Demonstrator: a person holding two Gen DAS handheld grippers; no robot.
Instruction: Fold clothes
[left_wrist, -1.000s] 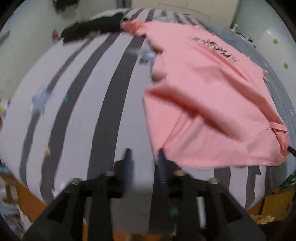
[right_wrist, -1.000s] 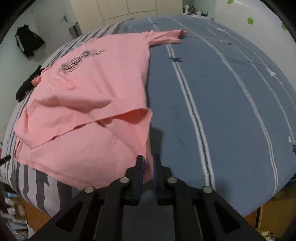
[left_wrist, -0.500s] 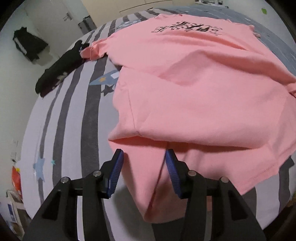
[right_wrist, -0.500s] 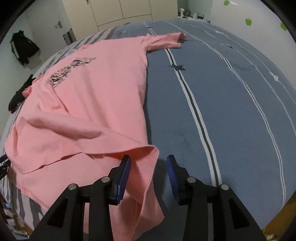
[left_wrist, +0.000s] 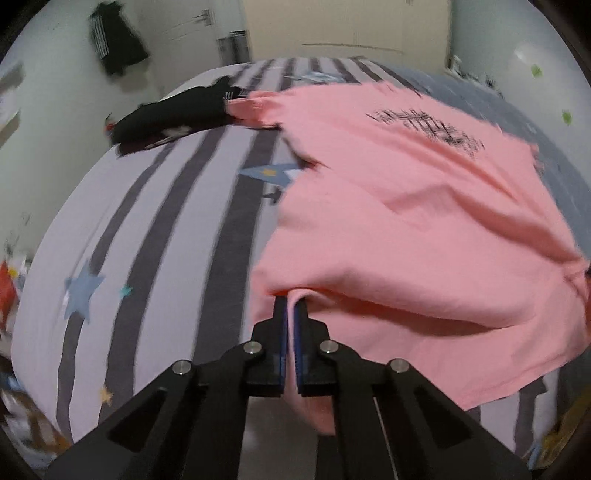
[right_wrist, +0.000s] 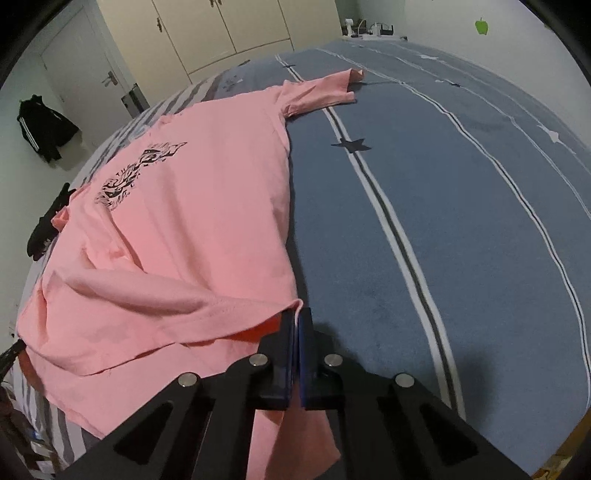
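Pink cotton fills most of both wrist views: a pink T-shirt (left_wrist: 424, 221) lies spread on a bed, its black chest print (left_wrist: 428, 129) far ahead of the left gripper (left_wrist: 290, 310) and off to its right. The left gripper's blue-padded jaws are pressed together on the shirt's near bottom corner, with a thin fold of pink fabric pinched between the pads and more of the hem hanging down below and just right of the fingers. The body of the shirt stretches ahead and to the right of this gripper, and the near part is lifted into a loose ridge over a flatter layer. To the left of the gripper runs the striped bedsheet (left_wrist: 147, 240), pale lilac with dark grey bands and a few stars; far ahead and to the left a black garment (left_wrist: 173, 114) lies on it, touching the shirt's sleeve. In the right wrist view the right gripper (right_wrist: 296, 317) is likewise clamped on the other bottom corner of the shirt, the stitched hem caught between its closed pads and cloth draping below them. From this gripper the shirt spreads ahead and to the left, one short sleeve (right_wrist: 325, 90) reaching far ahead. To its right lies the blue half of the bedcover (right_wrist: 461, 221), with thin white and black lines.
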